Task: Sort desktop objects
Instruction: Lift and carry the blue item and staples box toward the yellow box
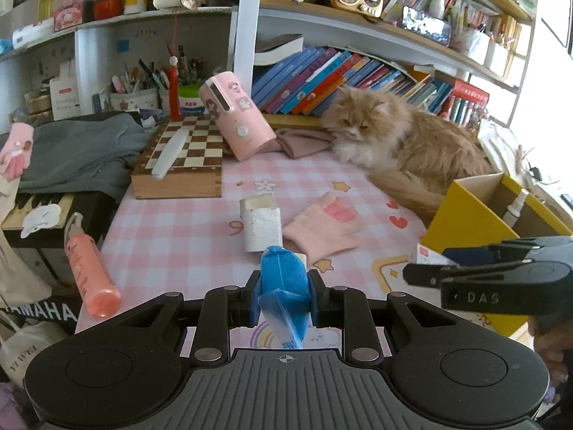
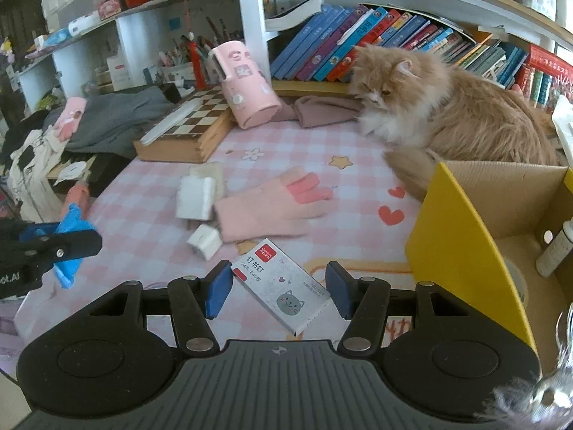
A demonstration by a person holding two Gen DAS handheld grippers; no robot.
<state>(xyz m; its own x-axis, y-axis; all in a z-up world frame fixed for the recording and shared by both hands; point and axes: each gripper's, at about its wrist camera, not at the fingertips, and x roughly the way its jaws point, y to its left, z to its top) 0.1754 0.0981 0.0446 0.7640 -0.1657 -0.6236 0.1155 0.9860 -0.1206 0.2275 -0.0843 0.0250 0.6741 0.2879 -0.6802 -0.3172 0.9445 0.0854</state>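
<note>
My left gripper [image 1: 284, 295] is shut on a blue wrapped packet [image 1: 284, 283], held above the pink checked desk mat [image 1: 172, 236]; it also shows at the left of the right wrist view [image 2: 73, 231]. My right gripper [image 2: 279, 292] is open, its jaws either side of a white staple box with a cat drawing [image 2: 283, 285] that lies on the mat. A pink glove [image 2: 265, 208] and white foam blocks [image 2: 195, 202] lie in the middle of the mat. The yellow cardboard box [image 2: 462, 247] stands at the right, with a small white bottle [image 2: 555, 249] inside.
A fluffy orange cat [image 2: 447, 107] lies at the back right beside the box. A chessboard case [image 1: 179, 165], a tilted pink cylinder [image 1: 236, 118], grey cloth [image 1: 82, 150] and an orange tube [image 1: 91, 276] crowd the left. Bookshelves rise behind.
</note>
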